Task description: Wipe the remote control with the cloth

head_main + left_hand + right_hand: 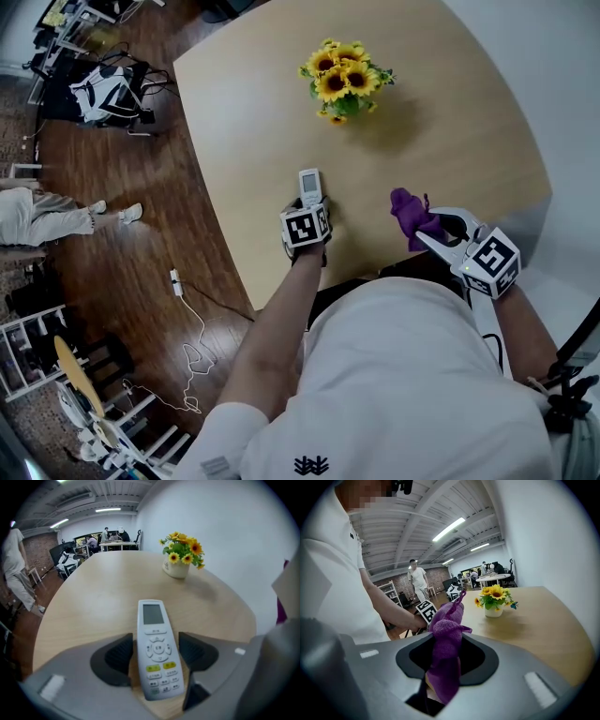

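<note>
A white remote control (157,653) with a small screen lies lengthwise between the jaws of my left gripper (156,641), which close against its sides. In the head view the remote control (309,184) sticks out forward from the left gripper (309,201) over the wooden table (253,122), near its front edge. My right gripper (421,232) is shut on a purple cloth (409,210) and hovers to the right of the remote, apart from it. The cloth (446,639) stands bunched upward out of the right gripper (447,646).
A white pot of sunflowers (343,79) stands further back on the table. Dark wooden floor (141,253) with a white cable (192,337) lies left of the table. A person (417,581) stands in the background, with desks beyond.
</note>
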